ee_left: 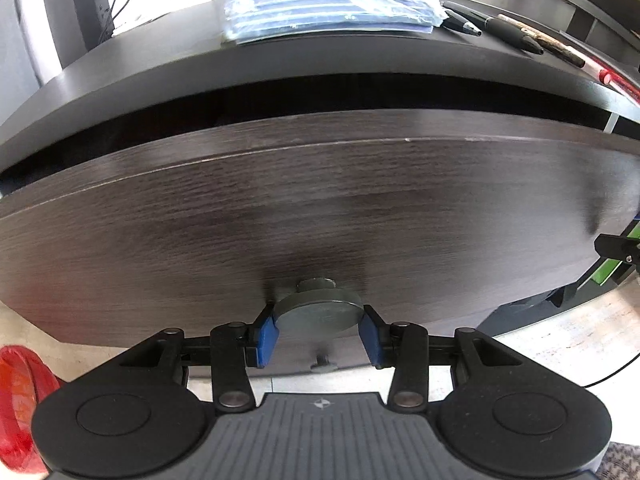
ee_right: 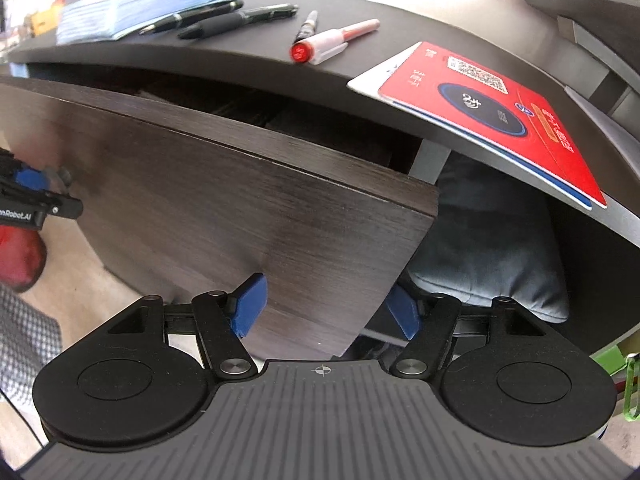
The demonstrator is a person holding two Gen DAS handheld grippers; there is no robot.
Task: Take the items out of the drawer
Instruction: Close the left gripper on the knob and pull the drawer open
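Note:
A dark wood drawer front [ee_left: 320, 208] fills the left wrist view, pulled out a little from under the desk top [ee_left: 280, 68]. My left gripper [ee_left: 319, 330] is shut on the round grey drawer knob [ee_left: 319, 312], its blue pads on either side. In the right wrist view the drawer [ee_right: 240, 208] stands partly open, its inside dark and mostly hidden. My right gripper [ee_right: 326, 312] is open and empty near the drawer front's lower right corner. The left gripper also shows at the left edge of that view [ee_right: 36, 184].
On the desk top lie a wrapped blue stack [ee_left: 328, 0], several pens [ee_right: 224, 20], a red-capped marker [ee_right: 336, 40] and a red card [ee_right: 492, 120]. A red bag [ee_left: 20, 400] lies on the floor at left. A grey cushion [ee_right: 488, 264] sits under the desk.

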